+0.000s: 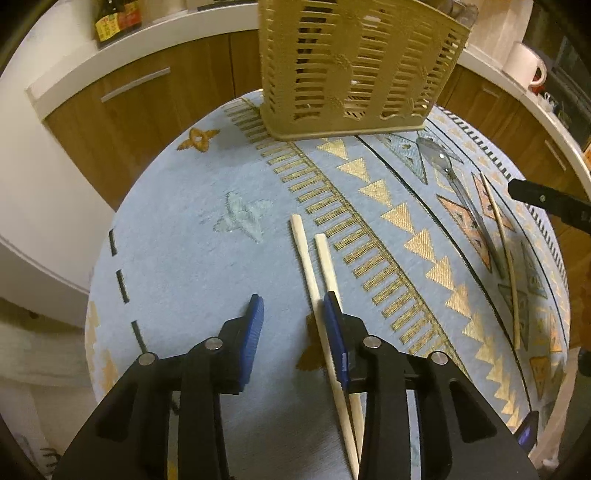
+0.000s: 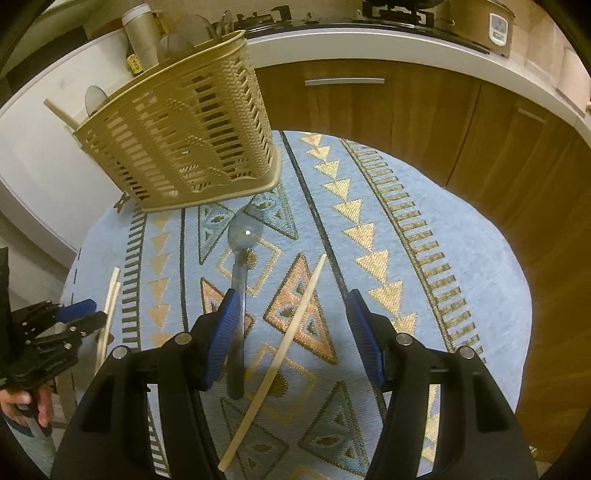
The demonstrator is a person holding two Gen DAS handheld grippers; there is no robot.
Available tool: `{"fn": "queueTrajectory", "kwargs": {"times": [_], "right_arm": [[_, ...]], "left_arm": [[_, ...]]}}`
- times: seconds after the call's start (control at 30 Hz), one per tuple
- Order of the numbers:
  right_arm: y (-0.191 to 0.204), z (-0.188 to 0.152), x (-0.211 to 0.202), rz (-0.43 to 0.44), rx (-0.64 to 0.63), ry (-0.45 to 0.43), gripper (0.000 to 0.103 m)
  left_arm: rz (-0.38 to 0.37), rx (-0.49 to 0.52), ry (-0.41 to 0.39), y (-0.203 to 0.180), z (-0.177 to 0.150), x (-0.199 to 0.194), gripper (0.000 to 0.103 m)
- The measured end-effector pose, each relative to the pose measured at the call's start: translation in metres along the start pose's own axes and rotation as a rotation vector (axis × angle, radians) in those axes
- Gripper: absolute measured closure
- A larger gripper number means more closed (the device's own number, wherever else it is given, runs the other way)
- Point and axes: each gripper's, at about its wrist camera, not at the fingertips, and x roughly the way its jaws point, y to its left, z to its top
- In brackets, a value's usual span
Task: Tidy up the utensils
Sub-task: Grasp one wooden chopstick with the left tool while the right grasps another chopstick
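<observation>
A tan slotted utensil basket (image 1: 354,70) stands at the far edge of the round blue patterned table (image 1: 184,229); it also shows in the right wrist view (image 2: 177,136), holding a spoon and a chopstick. Two pale chopsticks (image 1: 314,273) lie by my open left gripper (image 1: 293,306), under its right finger (image 1: 334,332). A metal spoon (image 2: 240,266) and a single chopstick (image 2: 291,332) lie between the fingers of my open right gripper (image 2: 290,299). The spoon (image 1: 454,181) and that chopstick (image 1: 506,254) show at the right in the left wrist view.
Wooden cabinets (image 2: 406,110) with a white counter (image 2: 369,44) curve behind the table. Bottles (image 1: 114,18) and a white mug (image 1: 524,66) stand on the counter. The left gripper shows at the right view's left edge (image 2: 74,314).
</observation>
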Motion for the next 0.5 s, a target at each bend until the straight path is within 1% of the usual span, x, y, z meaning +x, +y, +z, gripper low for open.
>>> {"fn": "queueTrajectory", "kwargs": {"times": [0.07,0.13,0.2,0.23,0.27,0.3,0.33,0.37,0.43,0.5], "right_arm": [[0.000,-0.001,0.000,-0.005,0.003,0.003,0.047],[0.000,0.000,0.000,-0.007,0.001,0.009,0.047],[-0.001,0.002,0.001,-0.010,0.004,0.029,0.047],[-0.002,0.003,0.002,-0.010,0.004,0.042,0.047],[-0.003,0.005,0.004,-0.005,0.007,0.057,0.047],[-0.003,0.005,0.006,-0.001,0.009,0.068,0.048],[-0.003,0.008,0.009,0.003,0.010,0.092,0.053],[-0.002,0.008,0.012,0.006,0.010,0.107,0.060],[0.000,0.009,0.022,0.021,0.014,0.161,0.067],[0.001,0.008,0.029,0.033,0.026,0.199,0.070]], "left_arm": [[0.029,0.020,0.003,-0.007,0.002,0.002,0.064],[0.055,0.044,0.006,-0.012,0.002,0.003,0.064],[0.045,0.051,0.009,-0.012,0.003,0.002,0.069],[0.039,0.054,0.011,-0.011,0.003,0.002,0.073],[0.049,0.057,0.015,-0.010,0.004,0.001,0.082],[0.061,0.060,0.017,-0.008,0.005,0.001,0.088],[0.073,0.062,0.019,-0.007,0.006,0.001,0.096],[0.074,0.058,0.021,-0.005,0.006,0.000,0.097],[0.060,0.051,0.021,-0.001,0.007,0.000,0.097],[0.057,0.046,0.012,0.001,0.006,-0.001,0.098]]}}
